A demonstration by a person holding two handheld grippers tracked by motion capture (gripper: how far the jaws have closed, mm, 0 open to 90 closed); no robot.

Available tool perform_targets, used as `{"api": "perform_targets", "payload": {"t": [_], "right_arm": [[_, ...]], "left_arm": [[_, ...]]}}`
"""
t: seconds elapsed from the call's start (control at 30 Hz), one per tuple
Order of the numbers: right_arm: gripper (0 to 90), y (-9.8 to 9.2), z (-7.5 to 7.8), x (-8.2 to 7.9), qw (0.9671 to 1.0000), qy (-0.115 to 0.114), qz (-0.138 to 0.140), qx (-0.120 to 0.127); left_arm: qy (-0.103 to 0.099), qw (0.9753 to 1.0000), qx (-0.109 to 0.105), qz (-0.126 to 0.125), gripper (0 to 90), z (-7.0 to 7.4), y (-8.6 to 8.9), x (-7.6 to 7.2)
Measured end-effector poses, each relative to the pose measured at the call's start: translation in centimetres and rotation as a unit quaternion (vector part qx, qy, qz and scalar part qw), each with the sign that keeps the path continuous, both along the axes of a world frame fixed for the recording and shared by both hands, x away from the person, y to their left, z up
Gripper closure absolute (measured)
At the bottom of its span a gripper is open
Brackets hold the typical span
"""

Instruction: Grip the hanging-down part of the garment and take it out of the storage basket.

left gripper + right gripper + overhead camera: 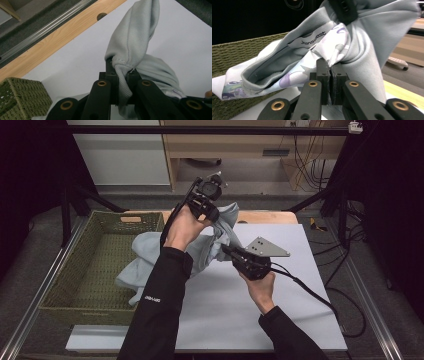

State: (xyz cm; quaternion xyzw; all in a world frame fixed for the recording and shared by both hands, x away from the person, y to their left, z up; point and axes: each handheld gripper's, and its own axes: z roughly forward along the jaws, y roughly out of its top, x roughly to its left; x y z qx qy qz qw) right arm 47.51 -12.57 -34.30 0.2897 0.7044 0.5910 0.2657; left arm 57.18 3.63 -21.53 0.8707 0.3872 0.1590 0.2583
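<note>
Both grippers pinch a pale grey garment [210, 247] that trails out of a woven basket [75, 275] onto the white sheet [235, 305].

The basket, olive green and rectangular, sits at the left edge of the sheet; its green floor is bare in the far part, and the garment's lower folds drape over its right wall near the front, part inside and part on the sheet just beside it. Well right of the basket and lifted above it, the left gripper [119, 72] has its jaws clenched on a ribbed edge of the garment. The right gripper [329, 65], lower and farther from the basket, has its jaws closed on a fold near the collar, where a printed lining and a label [313, 40] show.
</note>
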Motion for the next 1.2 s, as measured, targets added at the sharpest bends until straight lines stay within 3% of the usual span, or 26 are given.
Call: {"api": "perform_targets", "payload": {"t": [0.43,0.6,0.73,0.77,0.8,0.9,0.93,0.97,1.1,1.13,1.2], "right_arm": [[88.1,-2.8,1.6,-0.9,0.9991,-0.014,-0.037,-0.017],[87.8,-3.7,1.4,-1.1,0.9982,-0.020,-0.052,-0.021],[83.1,-4.1,0.3,-0.9,0.9990,-0.001,-0.042,-0.017],[73.2,-4.2,-0.2,-1.0,0.9992,0.003,-0.038,-0.014],[73.2,-4.2,-0.2,-1.0,0.9992,0.003,-0.038,-0.014],[59.3,-4.5,-0.8,-1.4,0.9992,0.000,-0.039,-0.006],[46.4,-5.0,-0.9,-1.6,0.9993,0.001,-0.037,0.004],[46.4,-5.0,-0.9,-1.6,0.9993,0.001,-0.037,0.004],[24.3,-5.6,-1.2,-2.1,0.9988,-0.002,-0.045,0.015],[15.0,-5.8,-1.5,-2.4,0.9985,-0.007,-0.049,0.025],[11.8,-5.8,-1.7,-2.5,0.9982,-0.004,-0.050,0.032]], "left_arm": [[-0.005,0.9999,-0.009,-0.007,84.6,0.5,-1.2,-0.6],[-0.005,0.9998,-0.015,-0.013,84.5,0.4,-1.5,-0.7],[-0.008,0.9998,-0.014,-0.015,84.6,0.1,-1.8,-0.8],[-0.010,0.9997,-0.013,-0.016,84.6,0.1,-1.7,-0.8],[-0.007,0.9998,-0.014,-0.015,84.6,0.0,-1.7,-0.8],[-0.008,0.9998,-0.014,-0.015,84.6,-0.1,-1.4,-0.8],[-0.007,0.9998,-0.012,-0.014,84.5,-0.1,-1.2,-0.8],[-0.008,0.9998,-0.012,-0.015,84.5,-0.1,-1.1,-0.8],[-0.010,0.9997,-0.018,-0.016,84.5,-0.1,-0.6,-0.9],[-0.013,0.9996,-0.020,-0.017,84.5,-0.2,-0.5,-1.0],[-0.013,0.9995,-0.019,-0.021,84.5,-0.3,-0.2,-1.0]]}}
